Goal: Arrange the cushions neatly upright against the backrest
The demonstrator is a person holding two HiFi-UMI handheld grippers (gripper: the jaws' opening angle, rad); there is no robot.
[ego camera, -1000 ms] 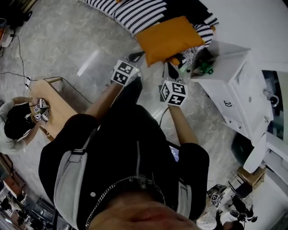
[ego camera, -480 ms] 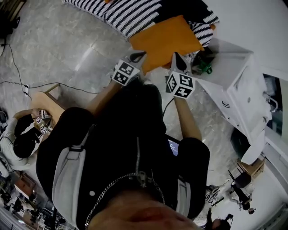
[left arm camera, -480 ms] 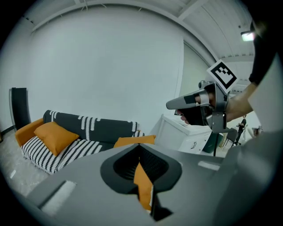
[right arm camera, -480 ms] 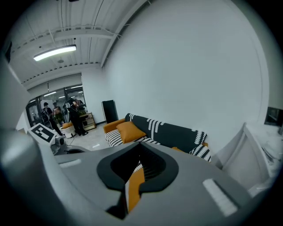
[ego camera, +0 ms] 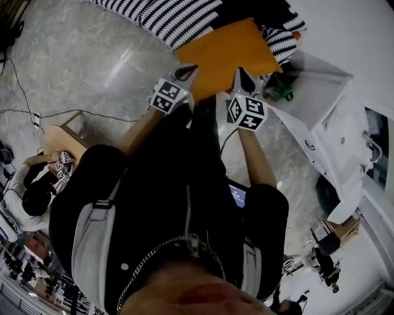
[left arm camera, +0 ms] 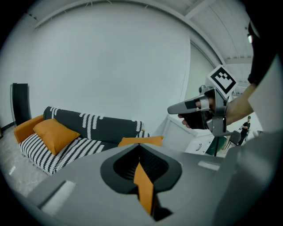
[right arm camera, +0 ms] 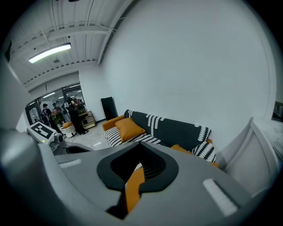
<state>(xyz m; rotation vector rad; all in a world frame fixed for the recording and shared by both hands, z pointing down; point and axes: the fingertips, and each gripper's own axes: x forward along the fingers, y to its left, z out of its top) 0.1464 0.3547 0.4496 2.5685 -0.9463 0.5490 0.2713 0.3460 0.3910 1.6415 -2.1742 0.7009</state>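
An orange cushion [ego camera: 228, 52] lies flat on the near end of the black-and-white striped sofa [ego camera: 178, 18]. My left gripper [ego camera: 186, 72] and right gripper [ego camera: 241, 75] are both shut and hold nothing. Their tips reach over the cushion's near edge, one toward each side; whether they touch it I cannot tell. In the left gripper view that cushion [left arm camera: 140, 141] shows just past the shut jaws [left arm camera: 139, 146]. A second orange cushion [left arm camera: 55, 132] leans farther along the seat. The right gripper view shows both cushions [right arm camera: 129, 128] [right arm camera: 181, 149] beyond its shut jaws [right arm camera: 140, 145], and a striped cushion [right arm camera: 203, 150].
A white cabinet [ego camera: 320, 123] stands right of the sofa's end, with a green object [ego camera: 280, 92] by it. A small wooden table [ego camera: 61, 138] and a seated person [ego camera: 31, 191] are at the left. Cables cross the floor [ego camera: 37, 114]. People stand far off [right arm camera: 62, 114].
Both grippers have moved forward toward the sofa, from over the floor to the orange cushion's near edge. Both stayed shut.
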